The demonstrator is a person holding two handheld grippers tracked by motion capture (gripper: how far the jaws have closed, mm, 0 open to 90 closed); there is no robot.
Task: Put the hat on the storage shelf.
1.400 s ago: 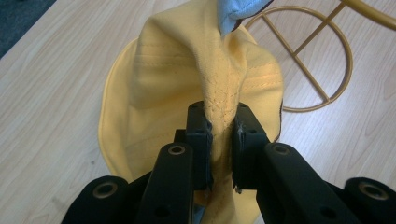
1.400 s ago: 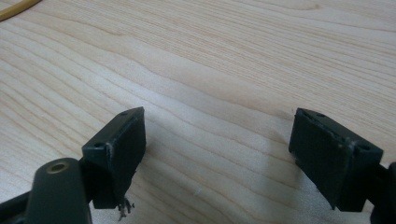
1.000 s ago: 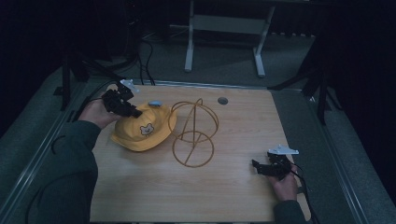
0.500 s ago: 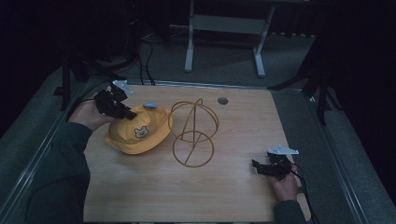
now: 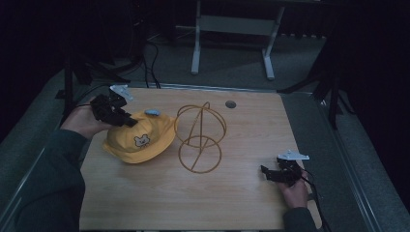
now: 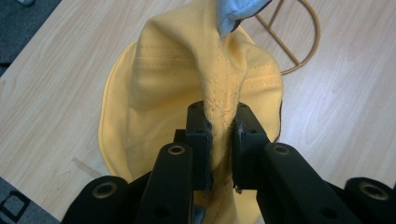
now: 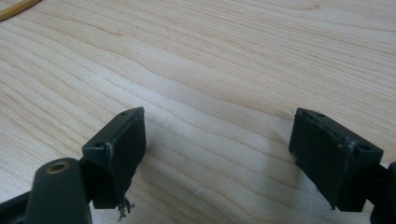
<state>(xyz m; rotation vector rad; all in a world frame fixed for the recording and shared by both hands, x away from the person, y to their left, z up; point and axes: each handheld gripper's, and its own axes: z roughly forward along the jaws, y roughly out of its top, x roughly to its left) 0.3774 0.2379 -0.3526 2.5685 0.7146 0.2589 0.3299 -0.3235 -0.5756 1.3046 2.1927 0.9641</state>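
A yellow cloth hat [image 5: 138, 140] with a small animal patch and a blue tip lies on the left of the wooden table [image 5: 241, 208]. My left gripper [image 5: 126, 121] is shut on a pinched fold of its fabric; in the left gripper view the yellow hat [image 6: 196, 79] bunches up between the closed jaws of the left gripper [image 6: 220, 149]. A gold wire stand [image 5: 199, 137] rises just right of the hat. My right gripper [image 5: 265, 171] rests low at the table's near right, open, and the right gripper [image 7: 217, 158] has bare wood between its jaws.
A round hole [image 5: 230, 104] sits in the table near its far edge. A metal frame stand [image 5: 232, 34] and cables lie on the dark floor beyond the table. A thin strip of the gold wire stand [image 7: 16, 10] crosses the right gripper view's top left corner.
My left gripper has drawn leftward and slightly up with the hat's fabric in it, dragging the hat away from the wire stand. The right gripper has kept still.
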